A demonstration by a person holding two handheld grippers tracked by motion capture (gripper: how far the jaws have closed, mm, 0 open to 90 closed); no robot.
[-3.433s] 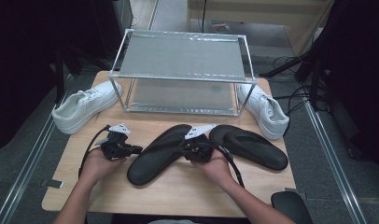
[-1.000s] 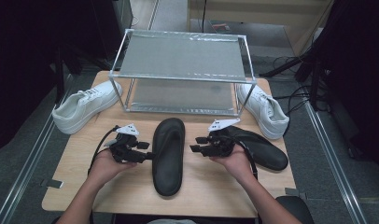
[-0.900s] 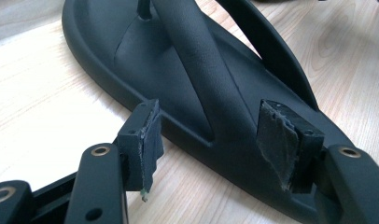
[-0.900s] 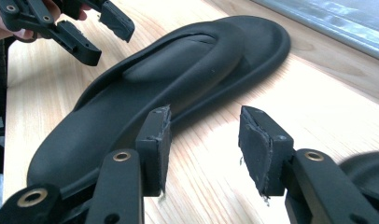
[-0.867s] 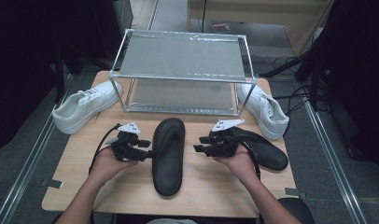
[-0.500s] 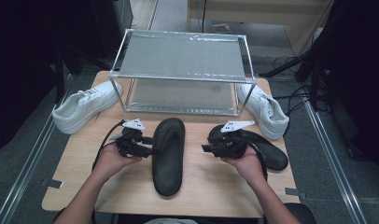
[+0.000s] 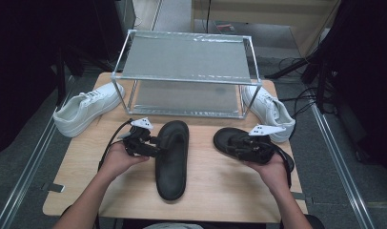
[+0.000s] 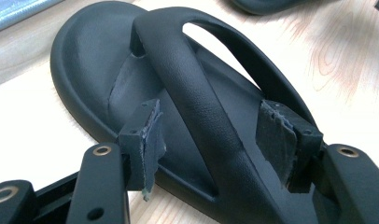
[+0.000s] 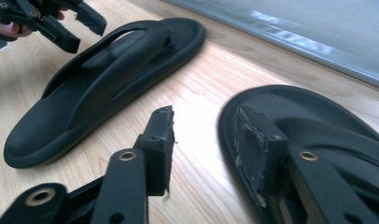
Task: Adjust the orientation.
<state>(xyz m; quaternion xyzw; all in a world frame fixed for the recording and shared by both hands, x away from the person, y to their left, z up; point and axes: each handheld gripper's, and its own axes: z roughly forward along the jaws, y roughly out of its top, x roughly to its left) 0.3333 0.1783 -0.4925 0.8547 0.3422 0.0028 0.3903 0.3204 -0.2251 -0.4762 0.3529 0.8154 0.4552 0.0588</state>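
the left gripper (image 8: pixel 215 149) stood wide astride the strap of the middle sandal (image 7: pixel 172 157), unpressed. the right gripper (image 9: pixel 206 149), just closing, straddled the 3 o'clock sandal's (image 7: pixel 239 143) rim. both looked light, rubbery, bendable; straps grip best.

A metal-framed rack (image 7: pixel 187 71) with two mesh shelves stands at the far side of the wooden tabletop (image 7: pixel 220 186). A white sneaker (image 7: pixel 86 107) lies to the left of the rack, partly over the tabletop edge. Another white sneaker (image 7: pixel 270 107) lies to the right of it. Black cables (image 7: pixel 301 102) run over the grey floor (image 7: pixel 20 167) at the right.
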